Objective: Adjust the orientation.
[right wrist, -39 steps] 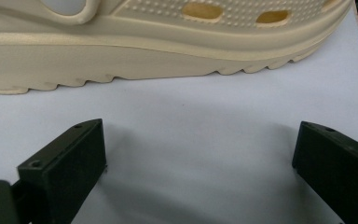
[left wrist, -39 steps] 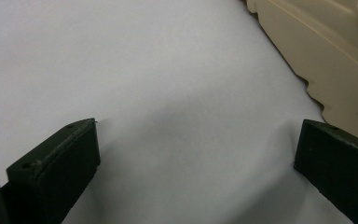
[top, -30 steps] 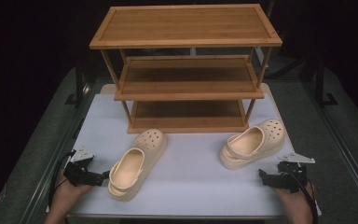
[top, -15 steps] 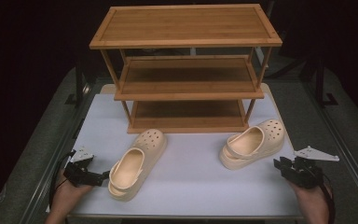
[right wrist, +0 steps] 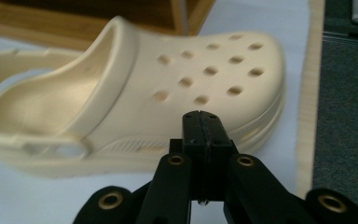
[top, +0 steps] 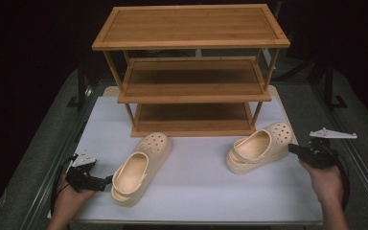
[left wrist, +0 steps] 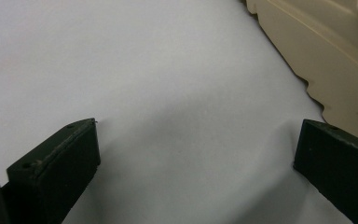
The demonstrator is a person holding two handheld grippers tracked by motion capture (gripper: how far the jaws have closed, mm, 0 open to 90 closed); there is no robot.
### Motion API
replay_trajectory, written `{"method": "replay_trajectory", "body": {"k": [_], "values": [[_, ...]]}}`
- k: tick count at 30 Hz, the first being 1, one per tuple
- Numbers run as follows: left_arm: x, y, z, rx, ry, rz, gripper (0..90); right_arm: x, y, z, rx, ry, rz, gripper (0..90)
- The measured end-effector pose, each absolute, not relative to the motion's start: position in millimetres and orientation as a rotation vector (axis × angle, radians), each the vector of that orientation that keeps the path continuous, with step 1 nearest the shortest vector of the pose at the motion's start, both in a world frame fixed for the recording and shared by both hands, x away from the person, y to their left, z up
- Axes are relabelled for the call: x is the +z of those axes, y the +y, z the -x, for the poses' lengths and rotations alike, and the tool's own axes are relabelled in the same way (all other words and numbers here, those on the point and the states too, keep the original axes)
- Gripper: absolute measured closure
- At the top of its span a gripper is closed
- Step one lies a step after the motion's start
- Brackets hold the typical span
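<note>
right gripper [right wrist: 200, 122] has just been closed, empty, at 3 o'clock of right clog [top: 258, 152]; left gripper [left wrist: 196, 154] held wide, empty. clog judged light, soft foam; heel rim is best pinched.

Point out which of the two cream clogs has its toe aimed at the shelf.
The cream perforated foam clog at the table's left points its toe toward the wooden three-tier rack; the other clog lies crosswise, toe rightward.

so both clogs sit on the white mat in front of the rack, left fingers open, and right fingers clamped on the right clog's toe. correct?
Not quite. The right gripper has its fingers shut on each other with nothing between them; they have just been closing. In the right gripper view they sit just short of the right clog, not clamped on it. The rest holds: both clogs lie on the white mat before the rack, left gripper open.
</note>
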State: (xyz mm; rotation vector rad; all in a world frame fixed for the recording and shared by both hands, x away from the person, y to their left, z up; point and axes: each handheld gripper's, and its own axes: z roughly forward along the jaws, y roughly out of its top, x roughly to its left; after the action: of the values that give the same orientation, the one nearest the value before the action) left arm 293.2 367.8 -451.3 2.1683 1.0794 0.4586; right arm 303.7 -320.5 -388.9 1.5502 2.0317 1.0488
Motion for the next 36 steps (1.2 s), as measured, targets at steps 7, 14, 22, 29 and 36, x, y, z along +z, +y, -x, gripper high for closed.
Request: {"method": "replay_trajectory", "body": {"k": [7, 14, 22, 29, 36], "values": [[-451.1, 367.8, -293.3, 0.456, 1.081, -2.170, 0.0, -378.4, -337.8, -343.0, 1.046, 2.005, -1.560, 89.4], [-451.1, 367.8, -293.4, 0.455, 1.081, -2.170, 0.0, -382.3, -342.9, -384.5, 1.003, 2.041, -1.555, 89.4], [-451.0, 367.9, -293.5, 0.454, 1.082, -2.170, 0.0, -397.5, -356.1, -415.3, 0.976, 2.021, -1.624, 89.5], [-451.0, 368.0, -293.7, 0.451, 1.083, -2.170, 0.0, -413.8, -357.8, -426.4, 0.967, 2.067, -1.666, 89.6], [-451.0, 368.0, -293.8, 0.449, 1.085, -2.170, 0.0, -414.5, -354.3, -424.7, 0.984, 2.098, -1.640, 89.6]]}}
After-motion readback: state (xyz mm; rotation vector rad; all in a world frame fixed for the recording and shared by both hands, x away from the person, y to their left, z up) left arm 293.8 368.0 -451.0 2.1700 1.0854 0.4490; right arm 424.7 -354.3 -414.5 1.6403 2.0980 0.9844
